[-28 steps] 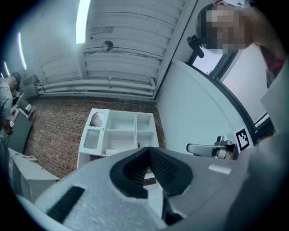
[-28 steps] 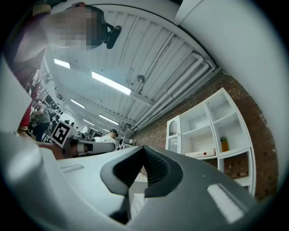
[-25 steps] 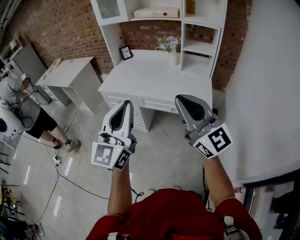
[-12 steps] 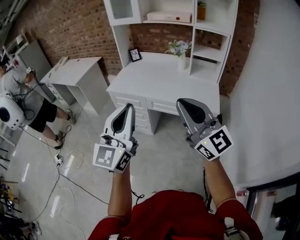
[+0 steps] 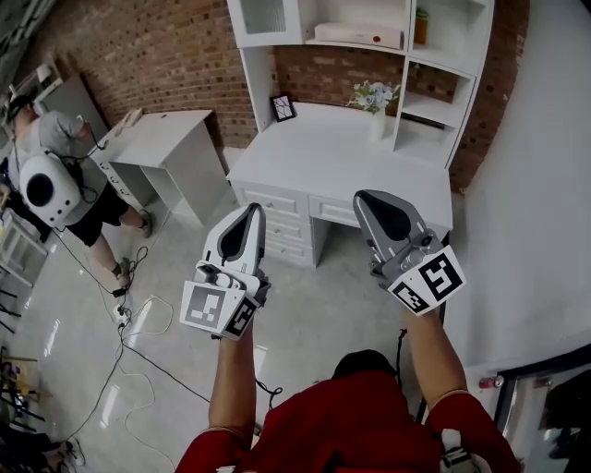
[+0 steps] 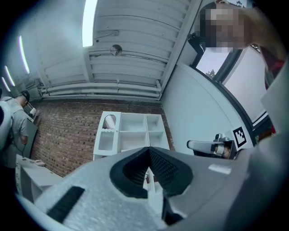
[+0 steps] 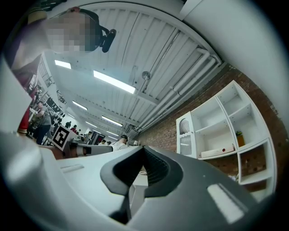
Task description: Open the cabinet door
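Head view: left gripper (image 5: 249, 214) and right gripper (image 5: 371, 200) float well short of the white hutch (image 5: 253, 78), its cabinet door (image 5: 266, 18) shut at upper left — tall, upright, facing the room — and each gripper view shows jaws pressed together, holding nothing.

- Your left gripper (image 5: 248, 212): pale grey shell, black pads; black-and-white square markers on its cube.
- Your right gripper (image 5: 367, 200): the same grey and black, the same marker pattern.
- Your shirt (image 5: 355, 427): red.
- Cabinet door (image 5: 265, 18): white frame, pale glazed panel.
- Desk (image 5: 323, 157) and side table (image 5: 162, 129): plain white.
- Wall (image 5: 148, 55): red-brown brick with pale mortar lines.
- Floor (image 5: 314, 314): glossy light grey, crossed by black cables (image 5: 157, 367).
- Flowers (image 5: 371, 94): pale blue and white.
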### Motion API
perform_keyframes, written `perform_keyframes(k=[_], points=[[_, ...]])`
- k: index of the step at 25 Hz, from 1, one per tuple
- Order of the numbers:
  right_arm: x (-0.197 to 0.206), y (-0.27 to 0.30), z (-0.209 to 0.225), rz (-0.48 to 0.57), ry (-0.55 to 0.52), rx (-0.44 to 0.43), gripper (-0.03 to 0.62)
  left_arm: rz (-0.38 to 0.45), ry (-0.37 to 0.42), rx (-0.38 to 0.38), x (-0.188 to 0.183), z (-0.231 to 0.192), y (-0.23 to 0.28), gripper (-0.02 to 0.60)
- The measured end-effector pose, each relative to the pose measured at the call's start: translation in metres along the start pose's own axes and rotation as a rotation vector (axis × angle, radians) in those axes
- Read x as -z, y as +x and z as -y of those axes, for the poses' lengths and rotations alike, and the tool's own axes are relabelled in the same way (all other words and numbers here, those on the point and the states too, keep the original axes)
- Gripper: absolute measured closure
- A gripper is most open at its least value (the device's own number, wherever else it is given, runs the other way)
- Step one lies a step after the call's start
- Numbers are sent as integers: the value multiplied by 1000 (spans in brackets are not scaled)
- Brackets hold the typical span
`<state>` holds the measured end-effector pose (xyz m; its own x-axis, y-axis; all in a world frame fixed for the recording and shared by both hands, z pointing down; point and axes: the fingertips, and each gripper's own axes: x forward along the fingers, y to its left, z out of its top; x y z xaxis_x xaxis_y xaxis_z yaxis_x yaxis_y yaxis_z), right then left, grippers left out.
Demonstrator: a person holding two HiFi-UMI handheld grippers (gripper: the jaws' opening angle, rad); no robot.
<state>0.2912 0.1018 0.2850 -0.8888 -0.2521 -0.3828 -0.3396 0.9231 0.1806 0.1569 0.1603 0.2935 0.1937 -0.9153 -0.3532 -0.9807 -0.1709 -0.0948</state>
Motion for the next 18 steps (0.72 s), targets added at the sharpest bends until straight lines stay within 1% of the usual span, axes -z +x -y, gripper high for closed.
perform_keyframes(k=[5, 10, 14, 18], points=[[7, 28, 10, -6, 2, -2, 582, 3, 2, 14, 2, -25, 12, 581], [29, 59, 38, -5, 10, -4, 582, 3, -12, 9, 19, -55, 39, 581], [50, 93, 82, 6, 7, -4, 582, -3, 0, 10, 37, -87, 80, 581], [71, 137, 140, 34, -3, 0, 582, -5, 20, 7, 54, -133, 140, 581]])
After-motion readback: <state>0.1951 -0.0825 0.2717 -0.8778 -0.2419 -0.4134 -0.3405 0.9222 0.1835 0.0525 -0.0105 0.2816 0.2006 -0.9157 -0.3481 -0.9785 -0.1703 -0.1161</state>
